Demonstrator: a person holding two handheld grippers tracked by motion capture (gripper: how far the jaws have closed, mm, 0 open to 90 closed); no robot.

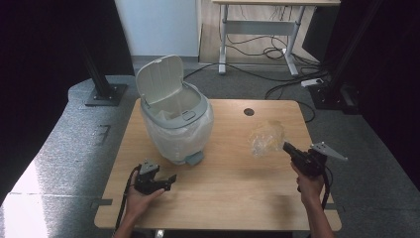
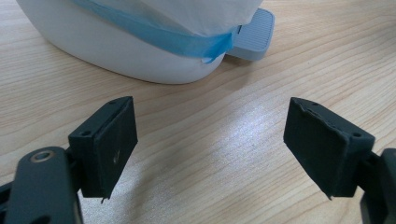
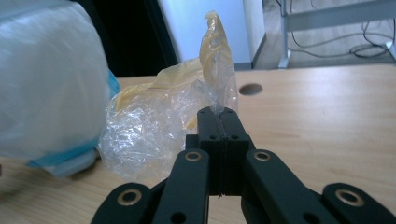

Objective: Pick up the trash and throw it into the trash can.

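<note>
Landmark: pedal bin [image 1: 176, 119] on the wooden tabletop [image 1: 223, 188].

Left gripper [image 1: 166, 182]: resting low in the person's left hand [image 1: 141, 196], on the near side of the bin, just short of its base. Jaws stand wide apart, nothing between them; bare wood shows in the gap in the left gripper view. Grey foot pedal [image 2: 252, 35] of the bin lies ahead of the jaws, and a blue band [image 2: 163, 37] of the white liner runs round the bin's lower body.

Right gripper [image 1: 287, 147]: held in the right hand [image 1: 309, 186], well to the right of the bin. Jaws pressed together, pinching a twisted neck of the crumpled clear plastic bag [image 3: 159, 126]. Bag has yellowish streaks; in the high view it hangs at the gripper's tip, on the side towards the bin, well apart from it. Whether its bottom touches the wood cannot be told.

Bin: lid [image 1: 159, 79] tipped up and back, mouth open, white liner folded over the rim.

Farther right of the bin: round hole [image 1: 249, 112] near the tabletop's far edge.
</note>
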